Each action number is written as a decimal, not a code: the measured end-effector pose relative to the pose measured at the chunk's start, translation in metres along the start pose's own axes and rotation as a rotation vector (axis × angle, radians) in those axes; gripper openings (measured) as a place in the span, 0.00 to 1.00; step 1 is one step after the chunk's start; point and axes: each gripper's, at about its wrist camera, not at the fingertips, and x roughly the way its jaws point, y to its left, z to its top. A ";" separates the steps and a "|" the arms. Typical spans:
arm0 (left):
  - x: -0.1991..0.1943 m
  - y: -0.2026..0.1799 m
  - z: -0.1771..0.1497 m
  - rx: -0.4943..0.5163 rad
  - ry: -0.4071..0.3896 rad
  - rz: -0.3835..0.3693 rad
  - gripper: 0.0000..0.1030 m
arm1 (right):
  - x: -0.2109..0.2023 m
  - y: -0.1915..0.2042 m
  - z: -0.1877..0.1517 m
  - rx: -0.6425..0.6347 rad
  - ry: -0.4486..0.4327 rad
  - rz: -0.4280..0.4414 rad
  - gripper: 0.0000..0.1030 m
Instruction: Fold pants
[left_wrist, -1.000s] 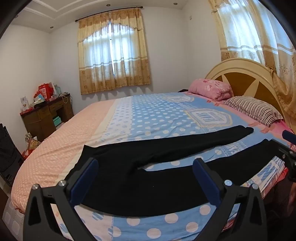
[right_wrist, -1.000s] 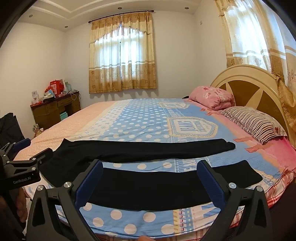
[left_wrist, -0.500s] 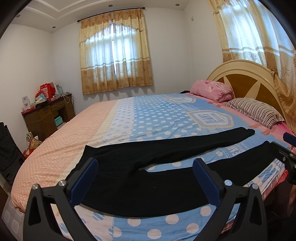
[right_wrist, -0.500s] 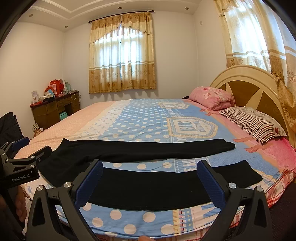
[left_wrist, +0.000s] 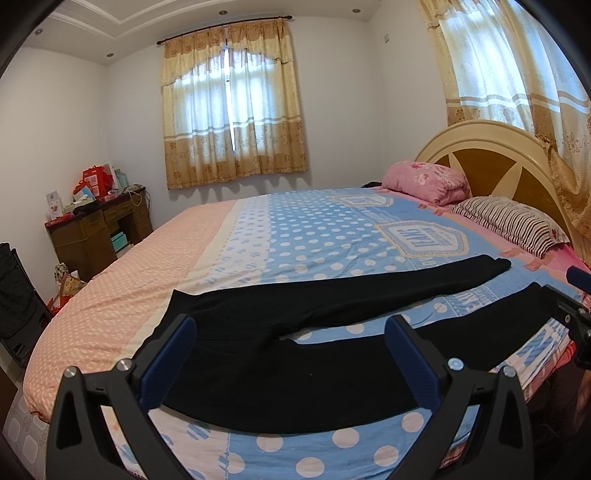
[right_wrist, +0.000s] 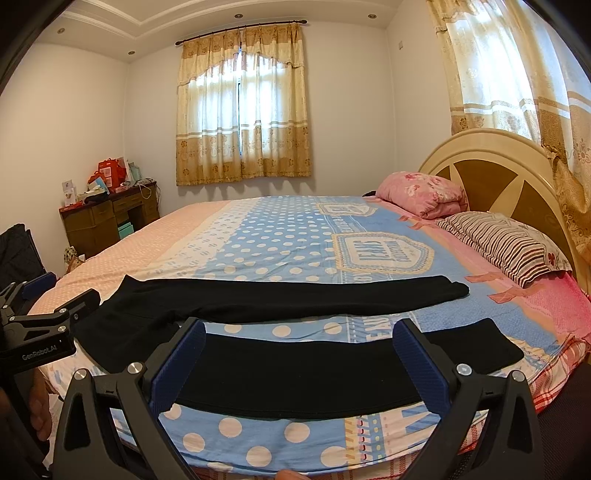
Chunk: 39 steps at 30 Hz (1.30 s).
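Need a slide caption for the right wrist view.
Right gripper, open, above black pants spread flat with legs apart on the polka-dot bed; left gripper at frame edge.

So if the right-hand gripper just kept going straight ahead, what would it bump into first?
Probably the near leg of the black pants, which lies across the bed right between the open right gripper fingers, though depth is hard to judge.

Hidden behind the left gripper (left_wrist: 290, 360): part of the black pants (left_wrist: 295, 384); clutter on the desk (right_wrist: 110, 218) too small to identify.
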 end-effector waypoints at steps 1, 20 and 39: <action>0.000 0.000 0.000 0.000 0.001 0.000 1.00 | 0.000 0.001 0.000 0.000 0.002 0.000 0.99; -0.001 0.000 -0.001 0.004 -0.008 0.013 1.00 | 0.004 0.003 -0.004 -0.006 0.013 -0.004 0.99; -0.001 0.000 -0.001 0.004 -0.008 0.012 1.00 | 0.008 0.006 -0.006 -0.017 0.029 -0.007 0.99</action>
